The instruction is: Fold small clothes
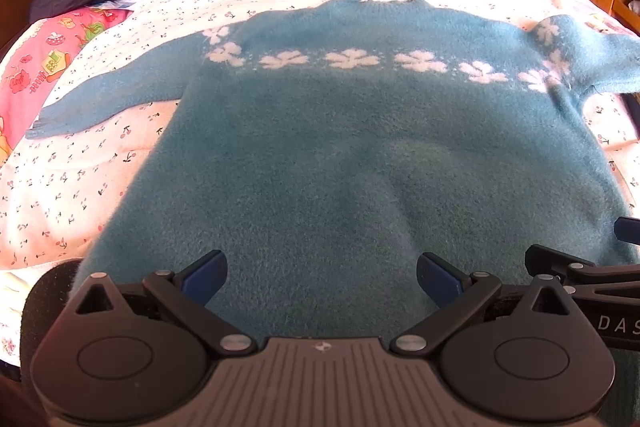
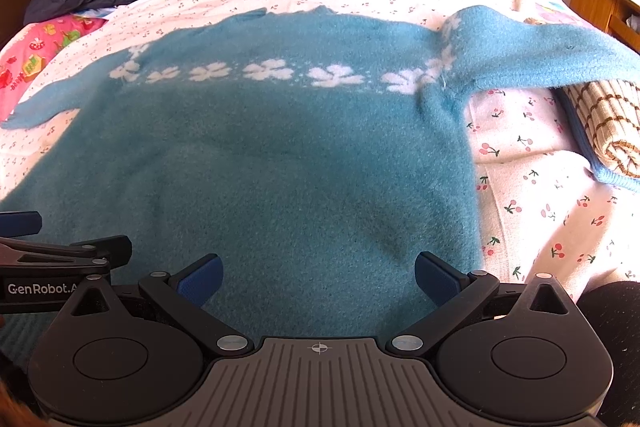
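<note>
Both grippers, left gripper [image 1: 322, 281] and right gripper [image 2: 319, 279], hover with fingers apart over the hem of the blue sweater [image 1: 340, 147], which lies flat on the bed [image 1: 80, 163]. Pinch each bottom corner evenly, then lift together so the fold stays square.

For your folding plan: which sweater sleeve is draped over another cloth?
The right sleeve: it rests on the checked cloth; the left sleeve lies flat on the bedsheet.
</note>
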Tool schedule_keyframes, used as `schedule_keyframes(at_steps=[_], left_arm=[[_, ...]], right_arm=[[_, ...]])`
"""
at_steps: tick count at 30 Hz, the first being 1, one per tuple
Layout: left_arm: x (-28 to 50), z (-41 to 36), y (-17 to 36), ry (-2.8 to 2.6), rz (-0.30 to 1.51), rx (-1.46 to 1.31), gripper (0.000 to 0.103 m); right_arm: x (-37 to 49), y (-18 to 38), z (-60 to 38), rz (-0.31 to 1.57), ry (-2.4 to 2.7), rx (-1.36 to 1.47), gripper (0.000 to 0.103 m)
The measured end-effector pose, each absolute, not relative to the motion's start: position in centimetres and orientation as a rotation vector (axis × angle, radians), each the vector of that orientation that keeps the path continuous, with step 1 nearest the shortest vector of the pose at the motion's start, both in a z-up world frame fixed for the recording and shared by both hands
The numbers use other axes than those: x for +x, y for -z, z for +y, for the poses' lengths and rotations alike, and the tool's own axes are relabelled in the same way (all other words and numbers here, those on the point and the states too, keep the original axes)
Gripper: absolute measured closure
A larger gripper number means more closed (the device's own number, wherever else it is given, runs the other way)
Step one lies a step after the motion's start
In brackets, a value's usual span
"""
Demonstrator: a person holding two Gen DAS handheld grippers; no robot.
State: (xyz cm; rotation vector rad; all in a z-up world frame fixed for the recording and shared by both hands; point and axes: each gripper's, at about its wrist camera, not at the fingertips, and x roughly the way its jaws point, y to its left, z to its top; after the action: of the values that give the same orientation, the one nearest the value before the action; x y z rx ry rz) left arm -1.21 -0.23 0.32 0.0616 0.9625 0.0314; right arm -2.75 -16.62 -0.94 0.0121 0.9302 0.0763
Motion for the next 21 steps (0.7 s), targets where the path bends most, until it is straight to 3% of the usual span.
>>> schedule_keyframes(at_steps=[21], left_arm=[[-1.27,-0.16,-0.28,-0.042,0.960,0.051,0.000]], right_arm=[[-2.92,0.53,-17.07,0.883,-0.063,0.020,0.001]])
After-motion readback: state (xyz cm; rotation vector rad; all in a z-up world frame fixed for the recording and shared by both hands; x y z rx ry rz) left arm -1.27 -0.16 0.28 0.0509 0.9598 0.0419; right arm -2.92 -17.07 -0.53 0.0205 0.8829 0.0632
